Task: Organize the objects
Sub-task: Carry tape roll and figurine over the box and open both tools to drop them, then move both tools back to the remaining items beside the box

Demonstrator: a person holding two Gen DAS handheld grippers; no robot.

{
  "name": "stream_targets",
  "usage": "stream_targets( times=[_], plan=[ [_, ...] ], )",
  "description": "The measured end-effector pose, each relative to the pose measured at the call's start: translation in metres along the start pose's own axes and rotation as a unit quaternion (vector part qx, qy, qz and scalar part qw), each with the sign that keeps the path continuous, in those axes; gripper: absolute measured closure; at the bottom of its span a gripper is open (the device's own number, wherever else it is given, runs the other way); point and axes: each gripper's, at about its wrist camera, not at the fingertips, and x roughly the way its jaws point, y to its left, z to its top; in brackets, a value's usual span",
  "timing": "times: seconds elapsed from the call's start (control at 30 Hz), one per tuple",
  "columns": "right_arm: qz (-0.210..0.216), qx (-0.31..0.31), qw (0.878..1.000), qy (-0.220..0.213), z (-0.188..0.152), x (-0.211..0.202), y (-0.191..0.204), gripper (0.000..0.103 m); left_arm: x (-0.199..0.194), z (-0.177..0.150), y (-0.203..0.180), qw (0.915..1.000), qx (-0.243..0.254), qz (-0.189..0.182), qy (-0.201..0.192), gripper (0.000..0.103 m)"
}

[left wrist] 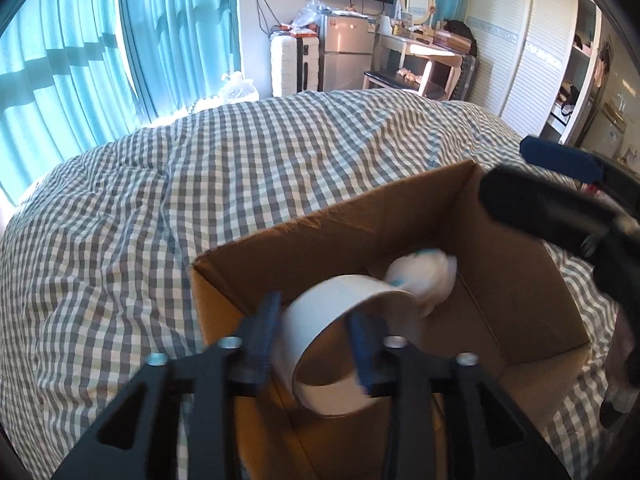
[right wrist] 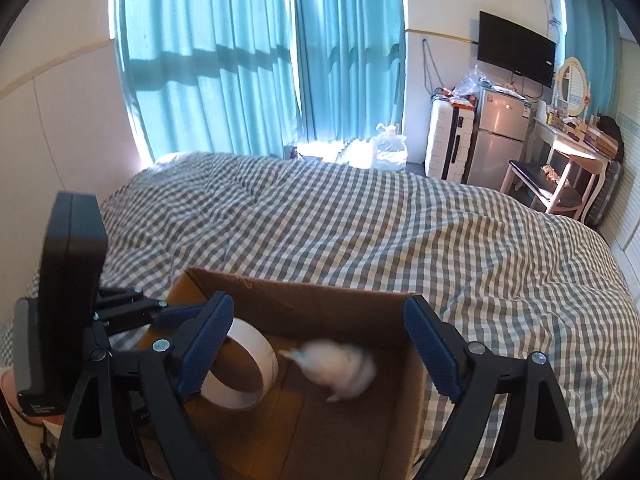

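An open cardboard box (left wrist: 320, 240) (right wrist: 320, 304) sits on the checked bedspread. My left gripper (left wrist: 316, 338) is over the box's near left corner, shut on the wall of a white tape roll (left wrist: 340, 344), which also shows in the right wrist view (right wrist: 244, 364). A small white crumpled object (left wrist: 424, 280) (right wrist: 340, 368), blurred by motion, is inside the box over its floor. My right gripper (right wrist: 320, 348) is open and empty above the box; its black body (left wrist: 560, 216) shows at the right of the left wrist view.
The checked bedspread (left wrist: 200, 184) (right wrist: 360, 220) spreads around the box. Beyond the bed are teal curtains (right wrist: 260, 60), a white suitcase (right wrist: 444, 140), a small fridge (right wrist: 496, 140), a dressing table with chair (right wrist: 560, 176) and white wardrobe doors (left wrist: 520, 48).
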Motion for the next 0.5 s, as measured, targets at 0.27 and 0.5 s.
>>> stream_targets(
  times=[0.27, 0.5],
  plan=[
    [-0.029, 0.013, 0.999, -0.026, 0.004, -0.055, -0.002, 0.013, -0.040, 0.000, -0.007, 0.9997, -0.008, -0.010, -0.022, 0.022],
    [-0.047, -0.006, 0.998, -0.048, -0.001, -0.114, 0.013, 0.013, -0.094, -0.009, -0.003, 0.9986, -0.014, 0.004, -0.051, 0.019]
  ],
)
